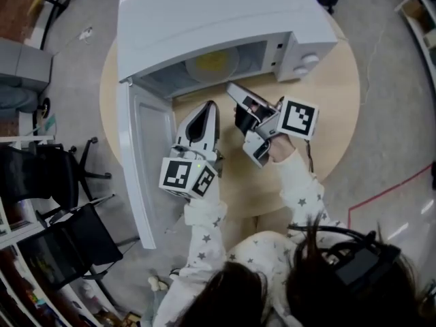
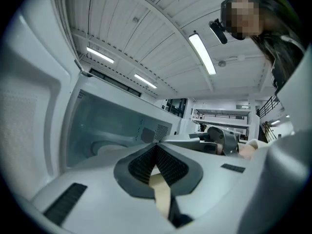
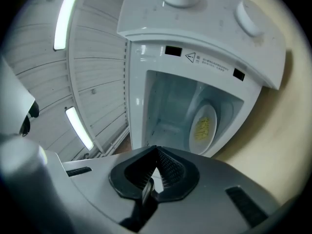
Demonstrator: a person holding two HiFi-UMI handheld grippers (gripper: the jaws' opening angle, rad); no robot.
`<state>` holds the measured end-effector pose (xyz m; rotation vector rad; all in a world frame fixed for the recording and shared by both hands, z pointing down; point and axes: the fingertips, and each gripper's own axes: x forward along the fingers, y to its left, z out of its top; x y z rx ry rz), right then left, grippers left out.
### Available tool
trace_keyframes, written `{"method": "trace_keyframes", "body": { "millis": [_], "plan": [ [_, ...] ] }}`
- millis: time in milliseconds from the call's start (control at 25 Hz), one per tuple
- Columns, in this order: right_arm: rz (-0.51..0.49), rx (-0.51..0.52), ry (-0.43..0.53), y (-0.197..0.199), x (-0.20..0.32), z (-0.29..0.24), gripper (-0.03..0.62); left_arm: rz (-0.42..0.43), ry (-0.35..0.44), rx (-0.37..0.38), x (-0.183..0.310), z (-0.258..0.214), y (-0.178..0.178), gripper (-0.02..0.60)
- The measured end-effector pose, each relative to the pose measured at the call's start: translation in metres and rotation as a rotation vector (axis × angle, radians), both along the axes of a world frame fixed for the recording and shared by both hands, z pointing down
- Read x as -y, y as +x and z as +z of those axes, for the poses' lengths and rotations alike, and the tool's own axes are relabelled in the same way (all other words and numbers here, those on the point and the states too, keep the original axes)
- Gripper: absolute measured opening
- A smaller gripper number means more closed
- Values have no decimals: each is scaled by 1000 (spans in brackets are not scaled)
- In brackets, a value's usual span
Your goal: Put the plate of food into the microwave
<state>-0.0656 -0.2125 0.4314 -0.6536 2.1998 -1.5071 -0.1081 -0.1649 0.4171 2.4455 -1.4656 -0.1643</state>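
White plate of yellow food sits inside the white box microwave, whose door is swung open. In the head view the microwave roof cuts off part of the plate. Left gripper and right gripper are in front of the opening, over the round pale wooden table. Both have their jaws together with nothing between. In the left gripper view the plate is only a dim rim.

It looked like an office or lab hall. Black swivel chairs stood on a grey floor by a round counter, under ceiling strip lights.
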Motion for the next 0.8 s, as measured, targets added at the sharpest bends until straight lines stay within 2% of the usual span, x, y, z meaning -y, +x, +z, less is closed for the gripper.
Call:
{"method": "trace_keyframes", "body": {
  "millis": [120,360,480,800],
  "plan": [
    [-12,3,8,8,-11,-12,6,26,3,1,-11,-13,7,-3],
    [-51,45,-42,14,-39,-35,6,59,27,3,-27,-50,11,-3],
    [-80,35,-34,16,-49,-45,6,84,42,17,-34,-65,16,-3],
    [-156,101,-1,24,-79,-86,6,185,77,42,-57,-101,36,-3]
  ]
}}
